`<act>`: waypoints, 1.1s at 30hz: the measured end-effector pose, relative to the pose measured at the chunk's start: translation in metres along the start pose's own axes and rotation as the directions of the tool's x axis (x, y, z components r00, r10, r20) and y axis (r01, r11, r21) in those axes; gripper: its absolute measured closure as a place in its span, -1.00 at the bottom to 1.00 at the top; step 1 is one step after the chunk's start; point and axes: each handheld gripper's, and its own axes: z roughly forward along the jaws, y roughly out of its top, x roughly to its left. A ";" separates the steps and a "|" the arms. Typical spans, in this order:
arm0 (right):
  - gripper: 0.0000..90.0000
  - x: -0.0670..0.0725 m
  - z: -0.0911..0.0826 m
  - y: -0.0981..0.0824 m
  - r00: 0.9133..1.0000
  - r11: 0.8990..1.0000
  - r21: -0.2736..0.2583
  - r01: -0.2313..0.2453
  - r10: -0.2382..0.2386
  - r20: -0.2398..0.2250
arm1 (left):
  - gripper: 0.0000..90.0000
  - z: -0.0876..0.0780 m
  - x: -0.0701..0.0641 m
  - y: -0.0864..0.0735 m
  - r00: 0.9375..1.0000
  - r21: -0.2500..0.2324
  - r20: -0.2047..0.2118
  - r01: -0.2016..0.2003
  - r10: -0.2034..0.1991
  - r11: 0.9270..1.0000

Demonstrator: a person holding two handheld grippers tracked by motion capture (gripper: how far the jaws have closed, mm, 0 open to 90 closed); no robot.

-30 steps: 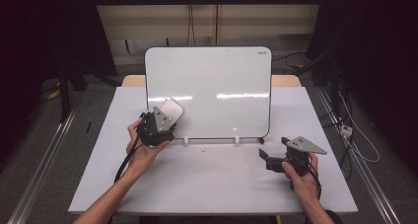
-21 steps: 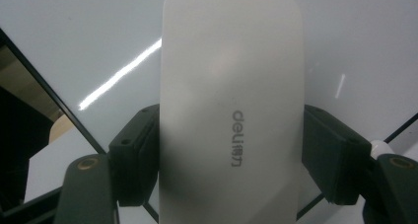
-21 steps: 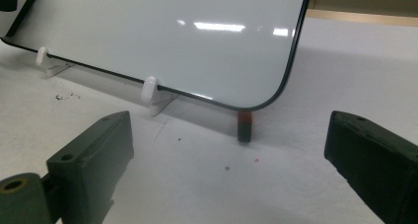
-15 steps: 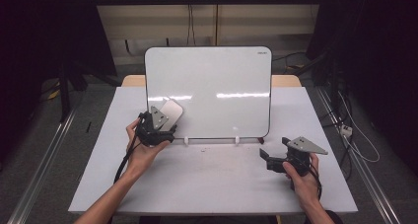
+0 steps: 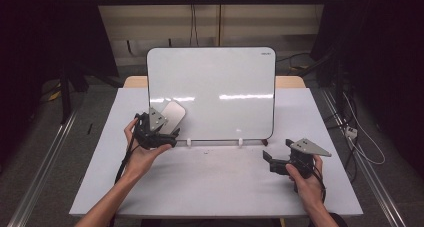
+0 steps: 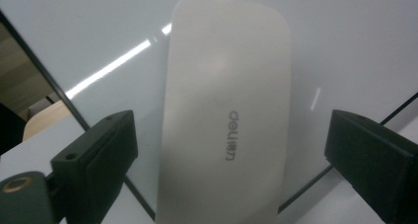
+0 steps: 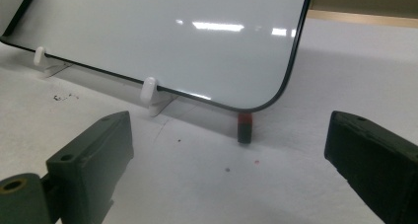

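We are observing a glossy whiteboard (image 5: pixel 211 93) with rounded corners and a thin dark rim, standing tilted back on the white surface (image 5: pixel 215 182) and propped on small white plastic clips (image 7: pixel 148 92). Ceiling lights are reflecting off its smooth face. An off-white eraser (image 6: pixel 224 120), a rounded oblong with a matte shell and grey printed lettering, is lying flat against the whiteboard's lower left area.

The left tool (image 5: pixel 159 132) is sitting at the whiteboard's lower left corner, directly in front of the eraser. In the left gripper view its black jaws are standing wide apart on either side of the eraser without touching it; the eraser's lower end is being cut off by the frame edge.

The right tool (image 5: pixel 274 162) is resting on the surface just beyond the whiteboard's lower right corner, well apart from the eraser. Its jaws are also spread wide, with nothing between them. In the right gripper view we are noting a small dark stub with a red top (image 7: pixel 244 127) under the whiteboard's corner; we cannot identify it. A few dark and red specks are marking the surface near the whiteboard's base.
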 end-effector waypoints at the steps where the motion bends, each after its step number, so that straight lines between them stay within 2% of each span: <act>1: -0.90 0.000 0.000 0.000 1.000 1.000 0.001 0.002 -0.002 -0.003 | -0.88 -0.002 0.002 0.000 1.000 -0.001 0.019 0.023 -0.023 1.000; 2: -0.90 0.000 0.000 0.000 1.000 1.000 0.001 0.002 -0.002 -0.001 | -0.88 -0.004 0.004 -0.001 0.999 0.002 0.037 0.036 -0.036 0.999; 5: -0.90 0.000 0.000 0.000 1.000 1.000 0.001 0.000 0.000 0.004 | -0.88 -0.011 0.008 -0.002 0.996 -0.016 0.049 0.071 -0.070 0.997; 9: -0.90 0.000 0.000 0.000 1.000 1.000 0.002 -0.003 0.003 0.005 | -0.90 -0.016 0.011 -0.003 0.987 -0.001 0.105 0.126 -0.125 0.992; 13: -0.90 0.000 0.000 0.000 1.000 1.000 0.002 0.000 0.000 0.003 | -0.90 -0.023 0.008 -0.004 0.989 -0.001 0.096 0.113 -0.112 0.994; 16: -0.90 0.000 0.000 0.000 1.000 1.000 0.003 -0.002 0.002 0.004 | -0.89 -0.028 0.007 -0.007 0.983 -0.004 0.126 0.135 -0.134 0.991; 20: -0.89 0.000 0.000 0.000 1.000 1.000 0.003 0.001 -0.001 0.003 | -0.88 -0.035 0.006 -0.013 0.984 -0.007 0.118 0.134 -0.132 0.991; 23: -0.89 0.000 0.000 0.000 1.000 1.000 0.005 -0.001 0.001 0.004 | -0.88 -0.040 0.006 -0.019 0.988 -0.016 0.093 0.123 -0.121 0.992; 28: -0.89 0.000 0.000 0.000 1.000 1.000 0.006 0.001 -0.001 0.004 | -0.88 -0.048 0.007 -0.030 0.987 -0.006 0.095 0.133 -0.131 0.991; 30: -0.89 0.000 0.000 0.000 1.000 1.000 0.006 -0.001 0.001 0.004 | -0.88 -0.051 0.009 -0.035 0.983 -0.003 0.105 0.153 -0.152 0.988; 33: -0.89 0.000 0.000 0.000 1.000 1.000 0.006 -0.001 0.001 0.004 | -0.88 -0.055 0.009 -0.041 0.985 0.006 0.095 0.146 -0.146 0.989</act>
